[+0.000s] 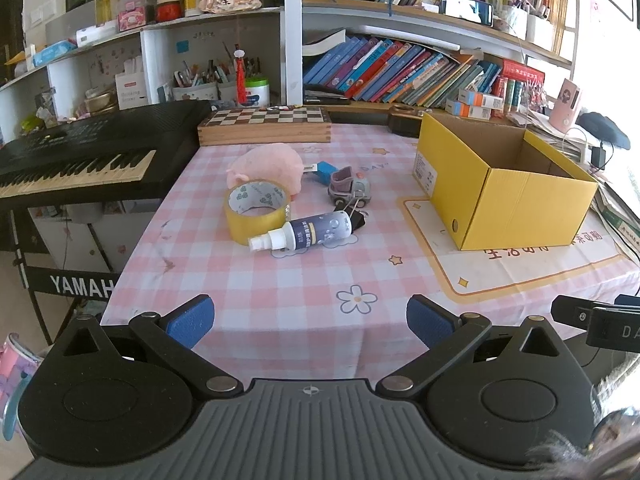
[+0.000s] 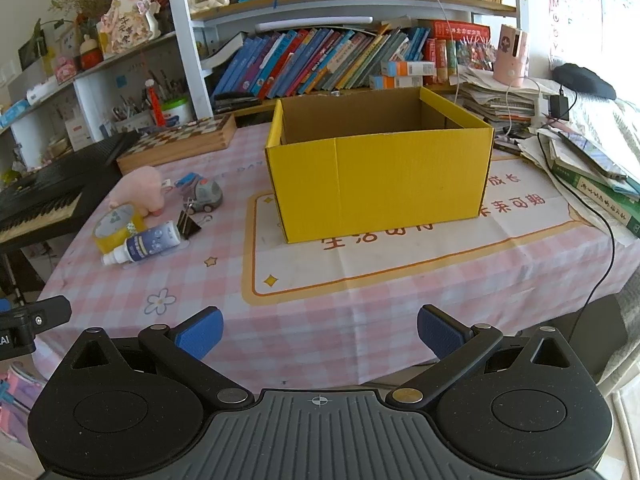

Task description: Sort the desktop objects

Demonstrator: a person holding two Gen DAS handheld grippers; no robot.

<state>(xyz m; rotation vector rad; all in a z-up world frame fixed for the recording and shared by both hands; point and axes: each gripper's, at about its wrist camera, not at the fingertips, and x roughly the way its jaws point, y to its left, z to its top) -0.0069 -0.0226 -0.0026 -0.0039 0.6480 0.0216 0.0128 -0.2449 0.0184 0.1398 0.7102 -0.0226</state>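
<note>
So far nothing is held: the left gripper (image 1: 310,320) and the right gripper (image 2: 320,330) are both seen spread wide and empty above the near edge of the checked tablecloth (image 1: 280,300). The items to be sorted are bunched together left of the yellow box (image 2: 380,176), which appears empty as far as its inside can be seen. The spray bottle (image 1: 304,234) lies on its side touching the tape roll (image 1: 258,210), with a binder clip (image 1: 356,216) at its base; it could be rolled away if nudged. The toy truck (image 1: 350,190) might be pushed off on its wheels, and the pink plush (image 1: 268,168) could be dragged along with a neighbour
</note>
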